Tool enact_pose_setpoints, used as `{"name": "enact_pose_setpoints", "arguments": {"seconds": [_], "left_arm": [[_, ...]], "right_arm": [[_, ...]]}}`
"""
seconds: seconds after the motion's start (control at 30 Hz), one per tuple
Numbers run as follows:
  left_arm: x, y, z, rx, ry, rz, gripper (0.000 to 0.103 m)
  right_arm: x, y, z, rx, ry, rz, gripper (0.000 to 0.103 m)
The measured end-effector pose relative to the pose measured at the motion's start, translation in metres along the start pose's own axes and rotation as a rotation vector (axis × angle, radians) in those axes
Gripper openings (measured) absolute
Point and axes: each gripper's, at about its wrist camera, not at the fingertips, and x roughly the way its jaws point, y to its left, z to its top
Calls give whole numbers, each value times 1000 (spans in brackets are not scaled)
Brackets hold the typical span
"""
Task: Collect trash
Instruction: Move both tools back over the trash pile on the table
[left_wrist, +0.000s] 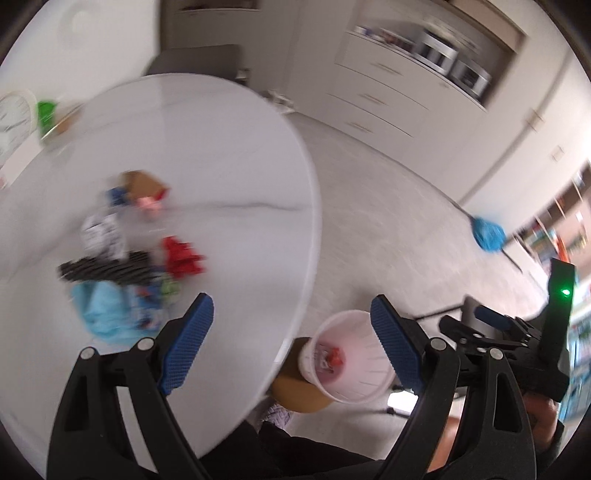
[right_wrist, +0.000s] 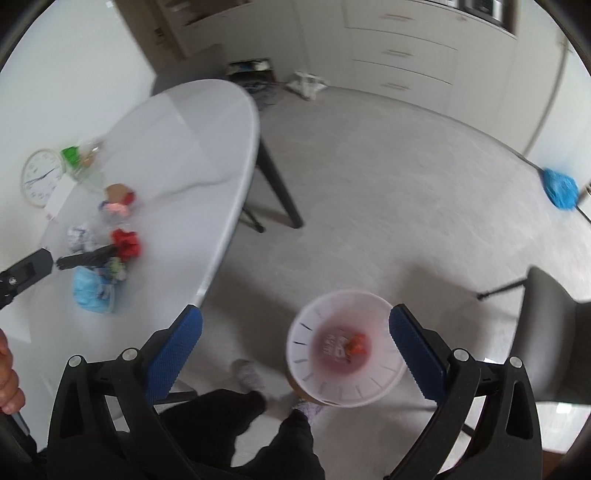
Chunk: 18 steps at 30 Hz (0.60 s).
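Black right tool (right_wrist: 295, 354), blue textured pads (right_wrist: 173, 354), seemingly silver rivets.

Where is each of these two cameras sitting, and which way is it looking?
Left wrist: rides the left gripper, above the white table, facing its trash pile; the jaws stand open and the right gripper shows beside it.
Right wrist: rides the right gripper, looking down at the floor and the white bin; open jaws, the person's dark legs and a hand show.
Shared: table, trash pile, bin, blue mop.
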Motion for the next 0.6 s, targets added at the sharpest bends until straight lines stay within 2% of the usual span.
{"name": "enact_pose_setpoints", "arguments": {"seconds": [0.17, 0.3, 0.47, 0.6], "left_arm": [[-6, 66, 0, -105, -24, 83, 83], [1, 114, 8, -143, -16, 138, 83], [33, 165, 31, -165, 44, 149, 83], [63, 178, 40, -134, 107, 160, 83]], "right_arm": [[15, 51, 21, -96, 6, 48, 100], [30, 98, 40, -159, 10, 76, 100], [52, 139, 57, -200, 28, 101, 100], [75, 164, 69, -217, 60, 106, 100]]}}
